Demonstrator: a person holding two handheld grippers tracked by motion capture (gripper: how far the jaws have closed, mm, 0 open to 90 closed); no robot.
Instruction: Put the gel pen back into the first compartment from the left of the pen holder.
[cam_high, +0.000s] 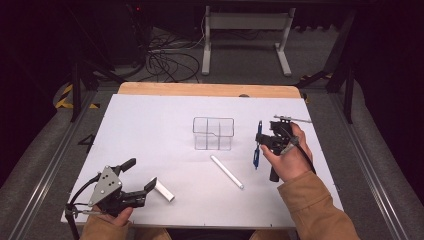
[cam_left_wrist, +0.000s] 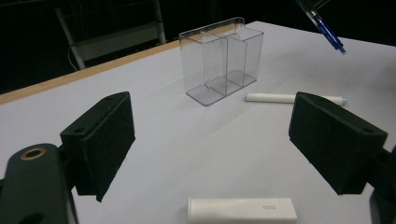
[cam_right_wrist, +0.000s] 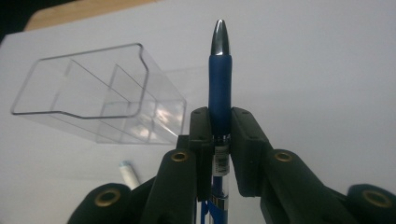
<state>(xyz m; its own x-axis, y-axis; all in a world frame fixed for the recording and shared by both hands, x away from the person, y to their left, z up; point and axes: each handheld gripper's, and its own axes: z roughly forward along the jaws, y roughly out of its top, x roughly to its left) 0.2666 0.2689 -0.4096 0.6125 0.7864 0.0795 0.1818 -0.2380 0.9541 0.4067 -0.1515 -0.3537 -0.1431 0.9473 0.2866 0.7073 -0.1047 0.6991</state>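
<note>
A blue pen (cam_high: 257, 150) hangs upright above the white table sheet (cam_high: 150, 130), with my right gripper (cam_high: 265, 139) shut on it. In the right gripper view the pen's (cam_right_wrist: 220, 79) silver tip points away between the jaws of that gripper (cam_right_wrist: 220, 116), right of a clear compartmented holder (cam_right_wrist: 107, 93). The holder (cam_high: 213, 133) stands at the table's middle. My left gripper (cam_high: 140, 174) is open near the front left, with a short white tube (cam_high: 163, 190) lying by its jaws. In the left gripper view the tube (cam_left_wrist: 242, 210) lies low between the spread jaws of that gripper (cam_left_wrist: 210, 140).
A long white marker (cam_high: 226, 171) lies diagonally in front of the holder, also seen as marker (cam_left_wrist: 294, 98) beyond the holder (cam_left_wrist: 222, 60) side. The pen (cam_left_wrist: 327, 30) hangs at the upper right there. A wooden table edge (cam_high: 200, 90) runs along the back, with cables on the floor beyond.
</note>
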